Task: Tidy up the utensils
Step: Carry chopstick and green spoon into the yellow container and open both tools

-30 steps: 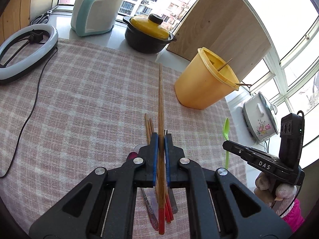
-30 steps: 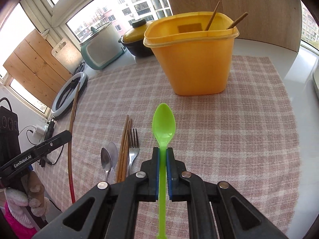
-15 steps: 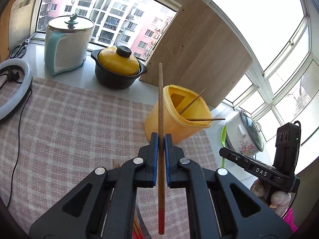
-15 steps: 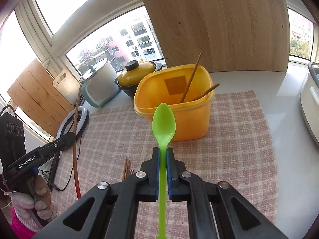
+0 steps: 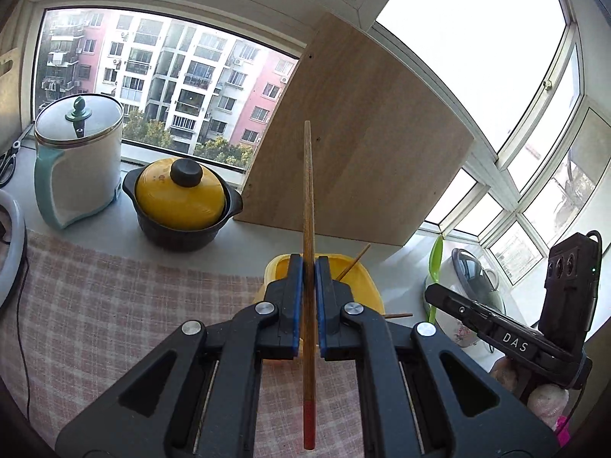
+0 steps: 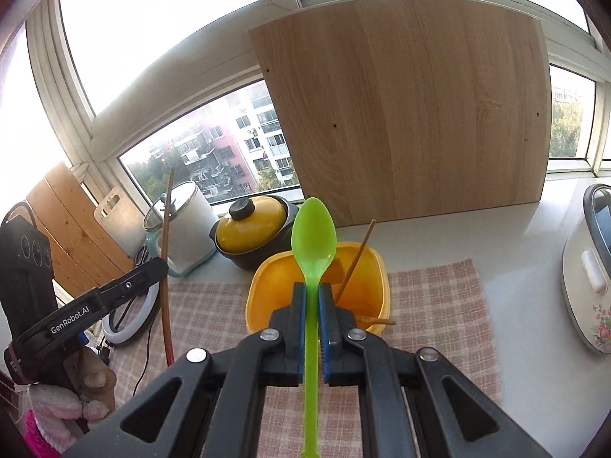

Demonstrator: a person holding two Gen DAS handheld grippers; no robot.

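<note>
My left gripper is shut on a long wooden chopstick with a red end, pointing up and forward, above the near side of the yellow bin. My right gripper is shut on the handle of a green plastic spoon, whose bowl hangs over the yellow bin. Two chopsticks lean inside the bin. In the right wrist view the left gripper and its chopstick show at the left. The spoon also shows in the left wrist view.
The bin stands on a checked cloth. Behind it are a black pot with yellow lid, a white kettle and a leaning wooden board. A rice cooker sits at the right, a ring light at the left.
Both grippers have risen from the cloth and moved toward the yellow bin, carrying the chopstick and the spoon. The utensils left on the cloth have dropped out of view.
</note>
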